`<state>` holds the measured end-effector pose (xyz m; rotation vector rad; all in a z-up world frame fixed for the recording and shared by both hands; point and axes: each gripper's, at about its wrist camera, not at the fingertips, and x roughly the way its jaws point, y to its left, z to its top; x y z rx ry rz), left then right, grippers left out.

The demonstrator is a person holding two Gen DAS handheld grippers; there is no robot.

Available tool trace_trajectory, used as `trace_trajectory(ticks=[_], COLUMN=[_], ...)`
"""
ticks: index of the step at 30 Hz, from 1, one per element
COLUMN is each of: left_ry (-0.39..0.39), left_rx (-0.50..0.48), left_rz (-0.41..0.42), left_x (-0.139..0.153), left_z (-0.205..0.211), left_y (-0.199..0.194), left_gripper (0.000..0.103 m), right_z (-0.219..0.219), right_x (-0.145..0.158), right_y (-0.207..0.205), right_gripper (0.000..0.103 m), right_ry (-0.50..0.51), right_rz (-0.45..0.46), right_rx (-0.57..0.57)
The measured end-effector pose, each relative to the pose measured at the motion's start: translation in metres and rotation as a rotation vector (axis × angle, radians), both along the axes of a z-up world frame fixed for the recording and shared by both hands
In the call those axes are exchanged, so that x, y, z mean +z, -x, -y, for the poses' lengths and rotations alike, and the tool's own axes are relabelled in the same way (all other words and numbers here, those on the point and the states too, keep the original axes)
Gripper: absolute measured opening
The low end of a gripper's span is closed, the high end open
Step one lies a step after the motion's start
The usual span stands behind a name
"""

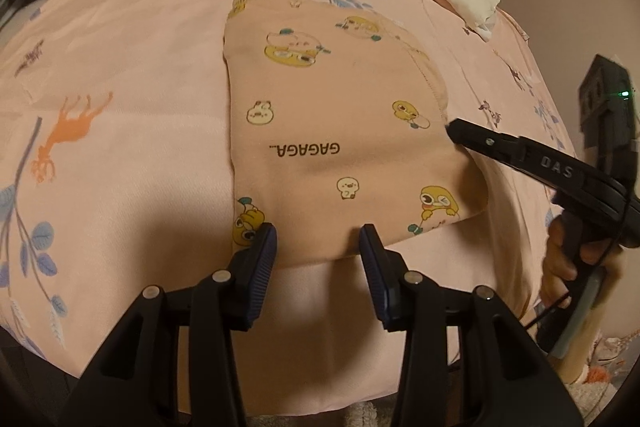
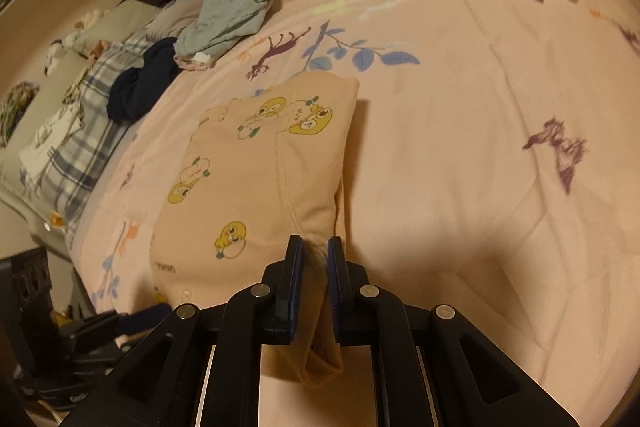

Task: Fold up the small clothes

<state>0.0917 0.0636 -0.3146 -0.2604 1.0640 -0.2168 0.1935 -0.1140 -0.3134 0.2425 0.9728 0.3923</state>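
Peach garment (image 1: pixel 336 131) w/ duck print lies part-folded, flat on pink bedspread (image 1: pixel 120 75), mid-bed. Right tongs (image 2: pixel 315 255) pinched together on its near right edge; cloth bunches between pads and hangs below. Left tongs (image 1: pixel 318 245) apart, straddling near hem, pads not pressing.

Handling (judged): thin knit, light, limp, no stiffness; drapes and creases readily, not fragile, may slide on the smooth spread. Best hold: hem corners/seamed edge, both layers, lift low.
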Motion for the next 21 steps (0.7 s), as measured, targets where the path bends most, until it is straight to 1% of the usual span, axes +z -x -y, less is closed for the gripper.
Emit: trace_trajectory(ticks=[2,4,5,6,8,9,10,11,12,13,14,15,17,19,20,21], left_ry=[-0.018,-0.039,-0.041,-0.042,-0.038,-0.031,-0.019,-0.008,-0.011,-0.025,-0.047,-0.071,-0.102,-0.099,-0.083,-0.072], left_rx=[0.018,0.054,0.065,0.082,0.116,0.133,0.144,0.15,0.148,0.145,0.143,0.146,0.16,0.171,0.161,0.151], left_rz=[0.04,0.116,0.143,0.178,0.254,0.304,0.35,0.393,0.416,0.421,0.427,0.438,0.468,0.507,0.52,0.518], left_x=[0.008,0.025,0.032,0.043,0.067,0.082,0.094,0.107,0.119,0.128,0.138,0.146,0.159,0.169,0.174,0.176], left_z=[-0.001,-0.003,-0.004,-0.004,-0.007,-0.009,-0.01,-0.012,-0.012,-0.011,-0.01,-0.006,-0.003,0.0,0.002,0.002], left_y=[0.003,0.009,0.011,0.013,0.019,0.023,0.028,0.032,0.034,0.036,0.037,0.039,0.045,0.057,0.061,0.064], left_gripper=[0.043,0.043,0.046,0.049,0.071,0.077,0.087,0.091,0.091,0.091,0.092,0.094,0.102,0.102,0.102,0.102], right_z=[-0.003,-0.005,-0.006,-0.006,-0.004,-0.002,0.0,0.003,0.005,0.007,0.009,0.01,0.013,0.013,0.013,0.013], right_x=[0.013,0.025,0.035,0.044,0.066,0.08,0.087,0.1,0.11,0.119,0.128,0.133,0.144,0.15,0.153,0.155], right_y=[0.006,0.008,0.012,0.014,0.024,0.031,0.036,0.044,0.05,0.057,0.061,0.063,0.066,0.07,0.073,0.076], right_gripper=[0.009,0.009,0.009,0.011,0.03,0.051,0.07,0.075,0.078,0.078,0.078,0.079,0.081,0.082,0.082,0.085], right_ry=[0.021,0.027,0.035,0.052,0.092,0.094,0.087,0.074,0.065,0.061,0.064,0.068,0.073,0.072,0.072,0.072], right_rz=[0.027,0.047,0.066,0.083,0.128,0.164,0.195,0.242,0.275,0.298,0.304,0.297,0.271,0.279,0.289,0.292], right_rx=[0.002,0.016,0.025,0.028,0.009,-0.005,-0.008,-0.005,0.0,0.002,-0.001,-0.004,-0.022,-0.024,-0.025,-0.032])
